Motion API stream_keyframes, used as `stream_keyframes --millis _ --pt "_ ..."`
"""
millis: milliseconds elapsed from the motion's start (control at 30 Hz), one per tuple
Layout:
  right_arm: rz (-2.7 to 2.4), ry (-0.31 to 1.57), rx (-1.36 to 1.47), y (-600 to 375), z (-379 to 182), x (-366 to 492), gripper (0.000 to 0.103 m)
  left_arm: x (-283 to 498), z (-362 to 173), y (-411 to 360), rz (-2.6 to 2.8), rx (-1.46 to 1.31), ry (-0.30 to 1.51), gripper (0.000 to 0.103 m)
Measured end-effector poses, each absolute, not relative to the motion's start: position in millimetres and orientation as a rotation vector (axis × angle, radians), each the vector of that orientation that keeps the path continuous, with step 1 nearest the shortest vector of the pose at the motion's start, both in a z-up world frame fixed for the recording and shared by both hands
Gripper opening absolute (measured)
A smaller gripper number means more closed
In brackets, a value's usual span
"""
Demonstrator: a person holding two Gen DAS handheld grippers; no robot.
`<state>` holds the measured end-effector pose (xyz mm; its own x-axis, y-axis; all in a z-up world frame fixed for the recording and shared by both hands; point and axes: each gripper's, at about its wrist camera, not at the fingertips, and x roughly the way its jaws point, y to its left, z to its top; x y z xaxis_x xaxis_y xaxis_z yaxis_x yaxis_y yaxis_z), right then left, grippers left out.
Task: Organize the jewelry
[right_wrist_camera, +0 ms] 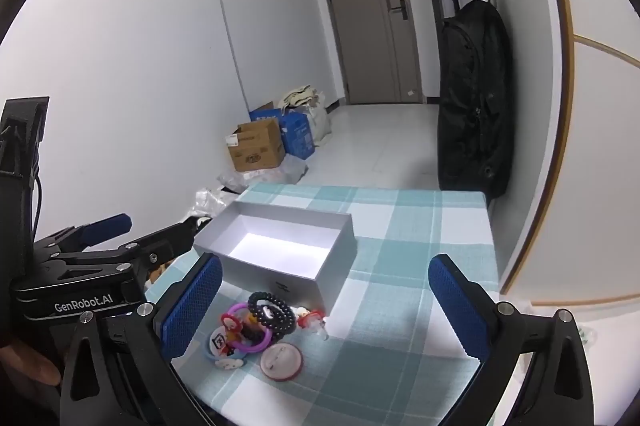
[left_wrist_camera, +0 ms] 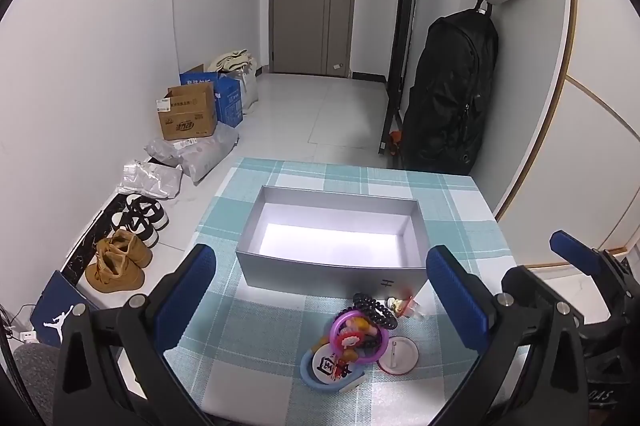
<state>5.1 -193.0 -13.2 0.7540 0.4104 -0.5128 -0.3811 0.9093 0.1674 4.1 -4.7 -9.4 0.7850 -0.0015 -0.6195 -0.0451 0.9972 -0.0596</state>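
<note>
An open, empty grey box [left_wrist_camera: 332, 268] [right_wrist_camera: 256, 268] stands on the checked tablecloth. In front of it lies a small heap of jewelry: a black bead bracelet [left_wrist_camera: 374, 310] [right_wrist_camera: 272, 312], a purple ring bangle [left_wrist_camera: 360, 336] [right_wrist_camera: 250, 340], a blue bangle with a badge [left_wrist_camera: 324, 370] [right_wrist_camera: 220, 346], a white round badge face down [left_wrist_camera: 398, 354] [right_wrist_camera: 281, 362] and a small red charm [left_wrist_camera: 404, 304] [right_wrist_camera: 312, 320]. My left gripper [left_wrist_camera: 320, 306] is open, above the heap. My right gripper [right_wrist_camera: 326, 306] is open, just right of the heap. Both are empty.
The table [left_wrist_camera: 460, 210] ends at a white wall on the right. On the floor to the left are shoes [left_wrist_camera: 120, 262], plastic bags and cardboard boxes [left_wrist_camera: 188, 116]. A black backpack [left_wrist_camera: 448, 94] hangs behind the table. The right gripper shows in the left wrist view [left_wrist_camera: 580, 262].
</note>
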Motion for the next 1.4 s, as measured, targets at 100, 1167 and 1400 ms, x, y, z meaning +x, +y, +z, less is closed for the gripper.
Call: stream_keyframes --millis 100,1167,1400 --pt "0.434 0.569 0.043 -191.8 -13.6 3.9 0.103 5.4 -8.5 -2.9 0.019 -0.069 0.668 0.102" --pt "0.438 0.576 0.073 -198.1 -11.7 4.3 0.103 7.7 -16.1 -4.8 0.01 -0.072 0.705 0.102" --pt "0.44 0.579 0.076 -198.7 -11.3 4.2 0.103 9.2 -17.9 -6.7 0.002 -0.068 0.71 0.102"
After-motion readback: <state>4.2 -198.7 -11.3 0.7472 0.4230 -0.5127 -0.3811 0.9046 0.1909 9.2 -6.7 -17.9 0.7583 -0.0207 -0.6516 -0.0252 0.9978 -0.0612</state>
